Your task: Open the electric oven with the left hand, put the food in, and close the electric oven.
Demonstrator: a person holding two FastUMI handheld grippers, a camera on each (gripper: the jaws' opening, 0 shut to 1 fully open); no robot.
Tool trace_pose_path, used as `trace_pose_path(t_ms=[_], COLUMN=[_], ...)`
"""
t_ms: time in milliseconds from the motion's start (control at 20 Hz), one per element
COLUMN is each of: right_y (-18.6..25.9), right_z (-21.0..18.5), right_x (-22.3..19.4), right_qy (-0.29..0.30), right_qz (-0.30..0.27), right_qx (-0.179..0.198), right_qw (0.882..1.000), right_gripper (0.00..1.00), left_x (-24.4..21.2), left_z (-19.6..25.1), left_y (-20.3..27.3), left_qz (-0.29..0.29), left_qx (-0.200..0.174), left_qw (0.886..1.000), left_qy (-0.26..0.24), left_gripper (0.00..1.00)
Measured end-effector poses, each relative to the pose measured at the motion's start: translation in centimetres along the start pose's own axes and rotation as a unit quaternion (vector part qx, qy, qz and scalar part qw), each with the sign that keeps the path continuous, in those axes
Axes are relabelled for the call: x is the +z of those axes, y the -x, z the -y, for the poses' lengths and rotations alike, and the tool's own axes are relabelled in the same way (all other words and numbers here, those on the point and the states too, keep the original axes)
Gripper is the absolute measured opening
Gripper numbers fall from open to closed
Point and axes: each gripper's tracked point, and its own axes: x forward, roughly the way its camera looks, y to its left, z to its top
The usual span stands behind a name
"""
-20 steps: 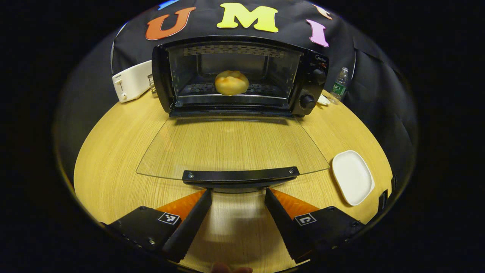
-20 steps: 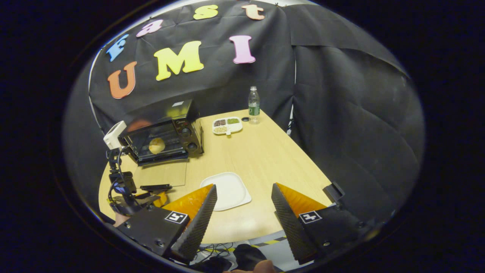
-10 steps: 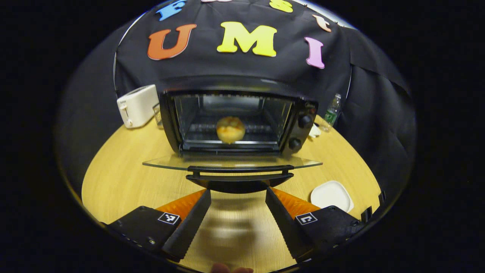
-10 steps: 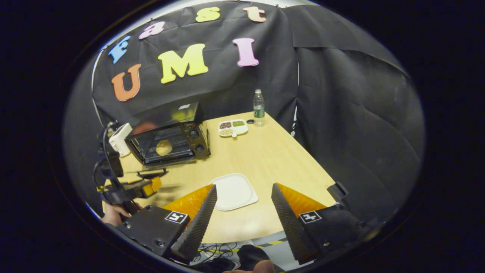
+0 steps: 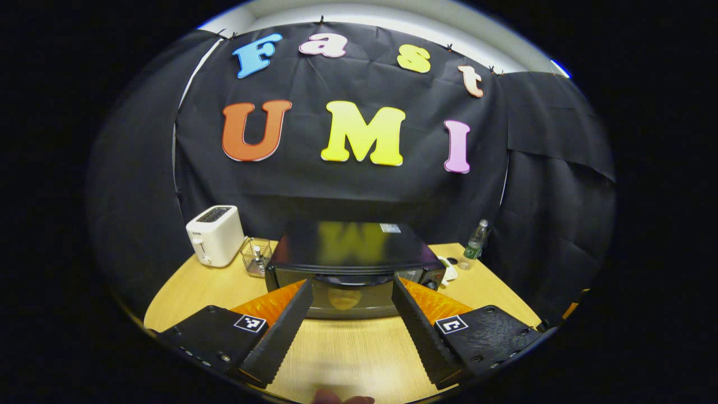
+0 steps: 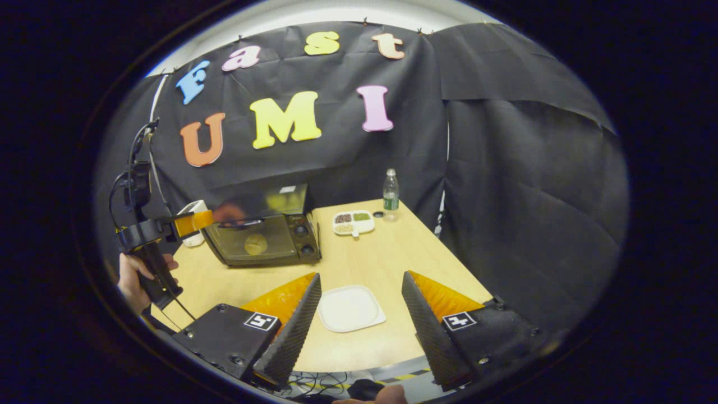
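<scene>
Your booth is closed by a black cloth wall on the far side and on the right. The wooden worktop is large and has a rounded front edge.

The electric oven stands at the back left part of the worktop. Its glass door is up against the front, and the bun is seen through the glass, in the middle of the oven. In the left gripper view the oven is straight before you, with its dark top shining.

A white toaster stands to the left of the oven, and a small wire basket stands between them. The empty white plate lies on the worktop near the front edge. A divided dish with grains and a water bottle are at the far edge, right of the oven.

Your left gripper has its fingers spread, and the top of the oven door lies between them. Your right gripper is also released and hangs above the plate, holding nothing.
</scene>
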Motion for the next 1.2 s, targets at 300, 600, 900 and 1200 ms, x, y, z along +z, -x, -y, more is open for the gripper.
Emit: trace_pose_path(t_ms=[300,600,900,1200], right_y=[1.7,5.5,8.8,11.8], right_z=[-5.9,-11.3,-14.2,-15.1], right_x=[7.1,10.5,9.9,8.6], right_qy=[0.016,0.022,0.034,0.030], right_qz=[0.084,0.132,0.148,0.145], right_qx=[0.057,0.082,0.069,0.090], right_qw=[0.995,0.988,0.986,0.985], right_gripper=[0.93,0.98,0.98,0.98], left_x=[6.9,9.7,9.2,7.2], left_z=[-1.1,-3.2,-4.8,-4.7], left_y=[8.2,15.8,20.3,23.8], left_qz=[0.062,0.092,0.119,0.110], left_qx=[-0.003,-0.002,0.001,0.026], left_qw=[0.998,0.996,0.993,0.993], left_qy=[-0.007,-0.006,-0.027,-0.015], left_gripper=[0.94,0.94,0.93,0.93])
